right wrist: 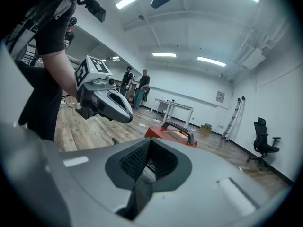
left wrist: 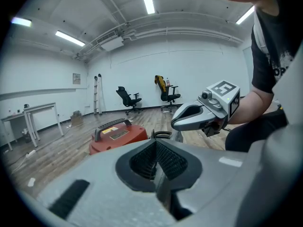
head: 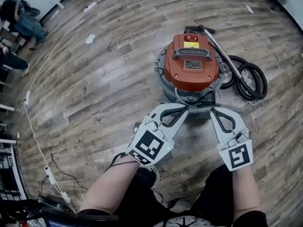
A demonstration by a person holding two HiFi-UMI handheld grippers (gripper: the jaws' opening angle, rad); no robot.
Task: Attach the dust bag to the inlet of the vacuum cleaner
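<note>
On the floor (head: 109, 70), red-topped grey vacuum cleaner (head: 191, 56)

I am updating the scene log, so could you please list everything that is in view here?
vacuum cleaner: one, red top on grey base, floor centre
hose: one, black, coiled right of the vacuum cleaner
cable: one, white, along the floor at left
office chairs: two, black, by the far wall
ladder: one, grey, against the far wall
left gripper: grey, shut, at the vacuum cleaner's near side
right gripper: grey, shut, beside it
</note>
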